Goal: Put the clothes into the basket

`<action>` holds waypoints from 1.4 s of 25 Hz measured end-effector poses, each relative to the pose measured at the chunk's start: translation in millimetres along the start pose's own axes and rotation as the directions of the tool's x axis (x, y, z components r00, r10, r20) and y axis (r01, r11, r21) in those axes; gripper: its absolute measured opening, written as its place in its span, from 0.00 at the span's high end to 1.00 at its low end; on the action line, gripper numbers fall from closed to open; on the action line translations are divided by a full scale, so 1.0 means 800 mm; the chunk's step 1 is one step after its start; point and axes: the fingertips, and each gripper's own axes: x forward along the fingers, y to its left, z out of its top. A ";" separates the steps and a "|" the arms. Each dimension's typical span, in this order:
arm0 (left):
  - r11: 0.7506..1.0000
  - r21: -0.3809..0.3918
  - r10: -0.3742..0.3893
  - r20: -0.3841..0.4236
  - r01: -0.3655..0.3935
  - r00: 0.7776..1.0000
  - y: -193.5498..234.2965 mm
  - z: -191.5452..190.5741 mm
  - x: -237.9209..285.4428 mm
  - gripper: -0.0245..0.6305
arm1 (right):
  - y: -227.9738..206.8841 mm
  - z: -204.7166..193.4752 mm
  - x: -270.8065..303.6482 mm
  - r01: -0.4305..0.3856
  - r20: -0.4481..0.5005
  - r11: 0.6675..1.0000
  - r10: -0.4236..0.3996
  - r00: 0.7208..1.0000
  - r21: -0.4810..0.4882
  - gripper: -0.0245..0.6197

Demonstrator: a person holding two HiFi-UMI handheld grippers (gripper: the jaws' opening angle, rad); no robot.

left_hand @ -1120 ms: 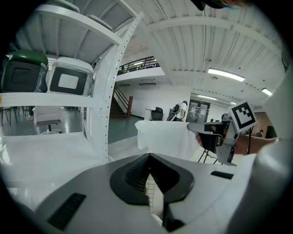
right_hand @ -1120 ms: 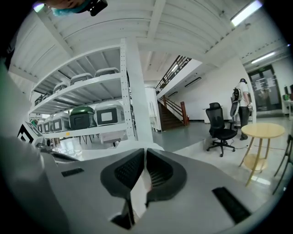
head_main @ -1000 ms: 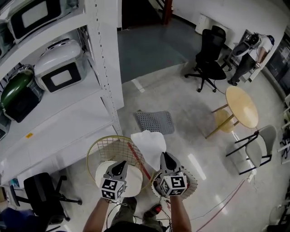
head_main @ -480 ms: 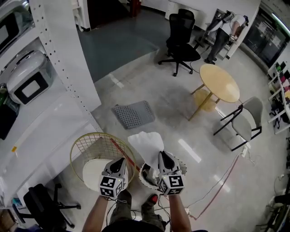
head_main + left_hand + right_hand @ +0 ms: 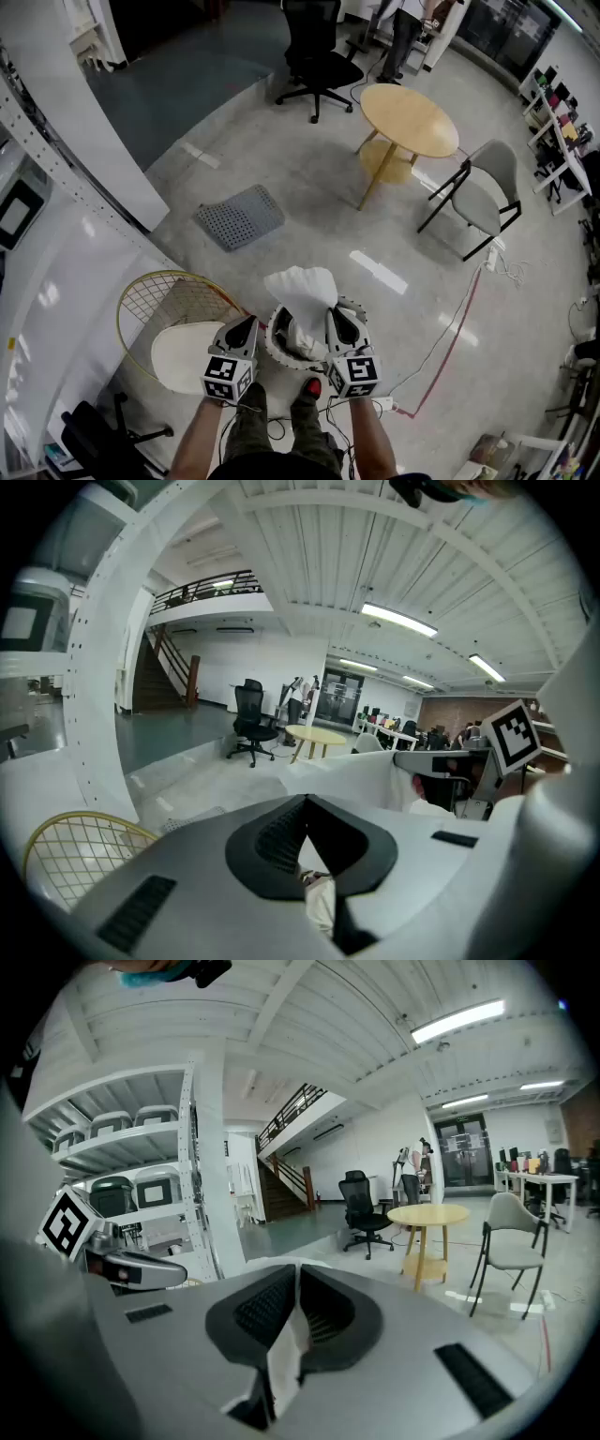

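Note:
A white garment [image 5: 300, 289] hangs between my two grippers, directly over a round white perforated basket [image 5: 279, 349] on the floor. My left gripper [image 5: 246, 325] is shut on the garment's left edge, and the right gripper [image 5: 339, 319] is shut on its right edge. In the left gripper view the jaws [image 5: 305, 803] are closed with a bit of white cloth [image 5: 321, 902] pinched low between them. A white strip of garment [image 5: 279, 1358] runs down between the closed jaws [image 5: 295, 1271] in the right gripper view.
A yellow wire basket [image 5: 141, 292] with a white disc in it stands to the left by the white shelving [image 5: 56, 141]. A grey perforated mat [image 5: 239, 216] lies ahead. Farther off are a round wooden table [image 5: 408, 117], a grey chair [image 5: 478, 192], a black office chair [image 5: 314, 56] and a red cable [image 5: 450, 347].
Both grippers have carried the white garment to the right, from beside the yellow wire basket to over the white perforated basket. The view has swung right with them.

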 end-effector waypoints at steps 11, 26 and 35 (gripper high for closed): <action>0.998 -0.001 -0.058 -0.097 0.058 0.994 -0.040 -0.066 0.059 0.96 | -0.060 -0.098 -0.010 0.057 -0.102 0.997 -0.051 0.993 0.059 0.90; 0.997 -0.060 -0.058 -0.260 0.044 0.964 -0.009 -0.187 0.103 0.96 | -0.091 -0.292 0.039 0.114 -0.327 0.982 -0.058 0.943 0.153 0.90; 0.995 -0.087 -0.063 -0.287 0.040 0.956 -0.003 -0.224 0.117 0.96 | -0.090 -0.357 0.054 0.110 -0.385 0.981 -0.041 0.922 0.158 0.90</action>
